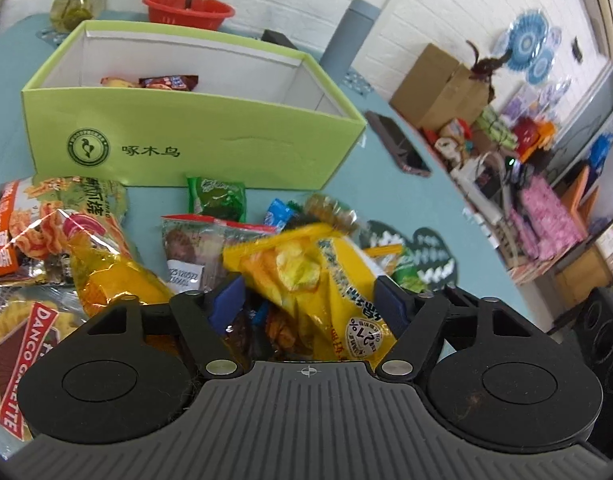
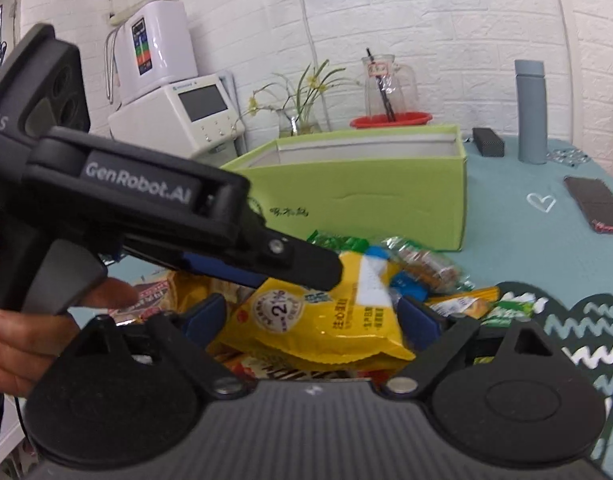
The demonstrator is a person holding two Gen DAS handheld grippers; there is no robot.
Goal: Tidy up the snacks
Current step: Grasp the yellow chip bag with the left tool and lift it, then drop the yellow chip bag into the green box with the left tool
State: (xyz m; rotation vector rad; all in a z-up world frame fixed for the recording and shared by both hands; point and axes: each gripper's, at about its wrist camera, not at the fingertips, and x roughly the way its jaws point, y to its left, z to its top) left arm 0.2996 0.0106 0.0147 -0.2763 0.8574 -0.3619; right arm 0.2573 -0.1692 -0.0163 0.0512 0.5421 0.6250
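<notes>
Box (image 1: 210, 148) marked 啄木鸟, wrapper (image 1: 16, 360) reading DANCO GALETTE, yellow bag (image 2: 326, 320) showing 2%

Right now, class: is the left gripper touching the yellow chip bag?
Touching: the right wrist view shows the left gripper pressed onto the yellow chip bag.

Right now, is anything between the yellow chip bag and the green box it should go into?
Yes: a small green packet lies on the table between the yellow chip bag and the green box; the box's front wall must also be cleared.
</notes>
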